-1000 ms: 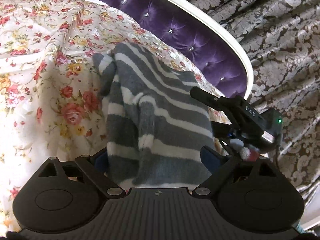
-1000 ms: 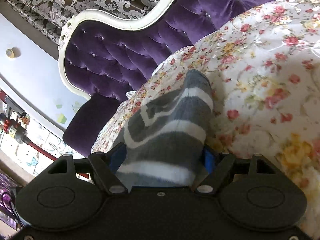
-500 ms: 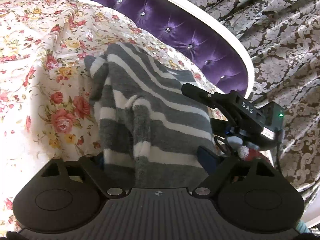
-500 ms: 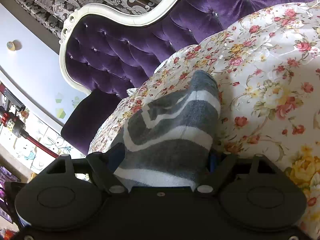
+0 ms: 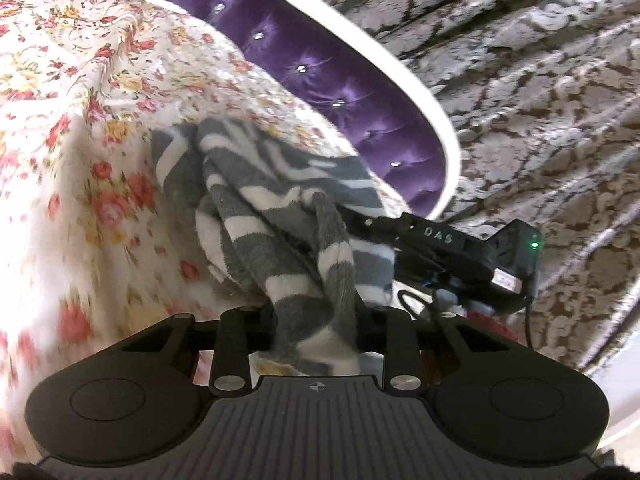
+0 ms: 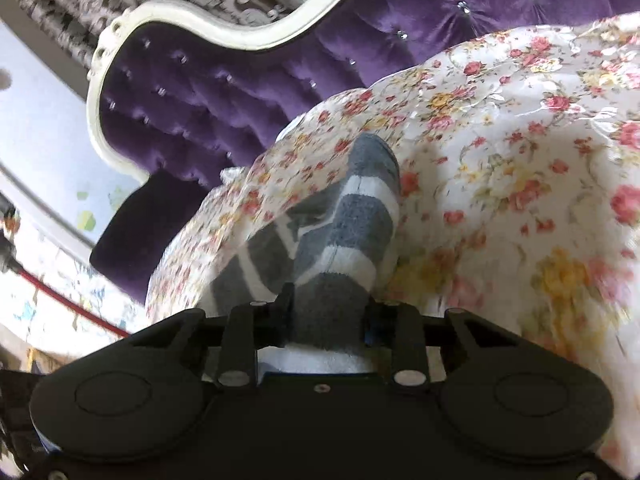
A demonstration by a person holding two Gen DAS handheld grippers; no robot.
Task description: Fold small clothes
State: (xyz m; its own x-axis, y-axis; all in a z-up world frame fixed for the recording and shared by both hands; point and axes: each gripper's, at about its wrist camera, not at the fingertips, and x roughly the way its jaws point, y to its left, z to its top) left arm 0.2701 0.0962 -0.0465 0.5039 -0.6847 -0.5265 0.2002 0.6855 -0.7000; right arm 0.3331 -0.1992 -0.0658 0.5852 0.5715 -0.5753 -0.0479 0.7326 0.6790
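Striped gray-and-white garment (image 5: 280,216) — looks like a small knit piece, exact type not clear — lifted partly off the flowered bedspread (image 5: 80,128).

Left gripper (image 5: 316,320): narrow, pinched on a bunched end of the cloth, which rises from the jaws in twisted ropes. Right gripper (image 6: 326,316): also narrow, clamped on another gray edge of the same garment (image 6: 348,232); its body shows in the left view as a black tool (image 5: 452,248) just beside the cloth.

Far end of the garment touches the bedspread (image 6: 500,140) near the purple headboard (image 6: 240,92); the near part hangs between the two grippers.

Progress, as judged: early. No neat fold visible — fabric is twisted and gathered, not flat. Both grips are secured, so the holding step is done. Left to do: spread it flat, bring one edge over the other, release. No other clothes seen in either view.
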